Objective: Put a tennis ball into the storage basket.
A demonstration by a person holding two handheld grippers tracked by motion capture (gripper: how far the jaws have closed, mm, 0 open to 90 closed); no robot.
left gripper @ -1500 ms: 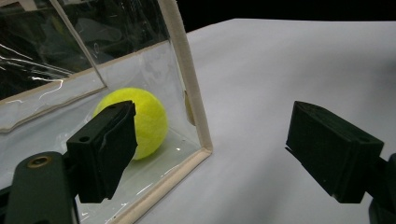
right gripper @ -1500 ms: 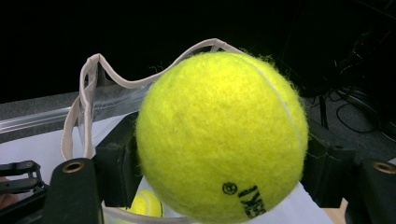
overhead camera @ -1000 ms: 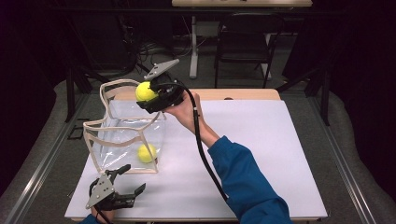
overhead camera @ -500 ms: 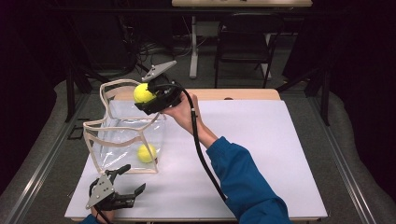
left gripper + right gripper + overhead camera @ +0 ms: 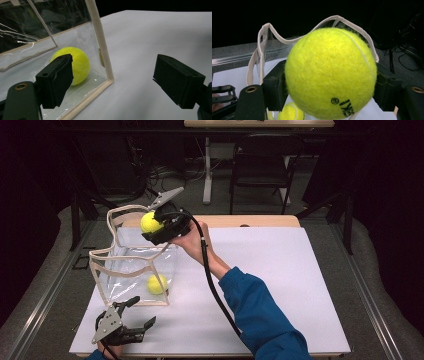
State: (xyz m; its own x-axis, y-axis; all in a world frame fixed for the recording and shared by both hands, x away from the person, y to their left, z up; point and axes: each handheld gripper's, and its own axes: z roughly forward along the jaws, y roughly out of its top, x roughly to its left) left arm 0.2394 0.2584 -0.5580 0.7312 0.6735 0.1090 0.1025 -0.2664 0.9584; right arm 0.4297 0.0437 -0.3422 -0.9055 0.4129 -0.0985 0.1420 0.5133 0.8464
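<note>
High view: right hand-held gripper (image 5: 152, 226) clamped on a tennis ball (image 5: 148, 222), poised over the far rim of the clear bag (image 5: 120, 280) at about 10 o'clock on the white surface (image 5: 280, 285). Best to centre over the mouth before letting go, clear of the cream trim. Left hand-held gripper (image 5: 134, 317) at 7 o'clock, wide open, empty.

Left gripper view: second ball (image 5: 75, 63) inside the bag's near corner; worth bracing that corner if the bag sags.

Right gripper view: held ball squeezed between both pads, bag opening below; lower first, release gently
</note>
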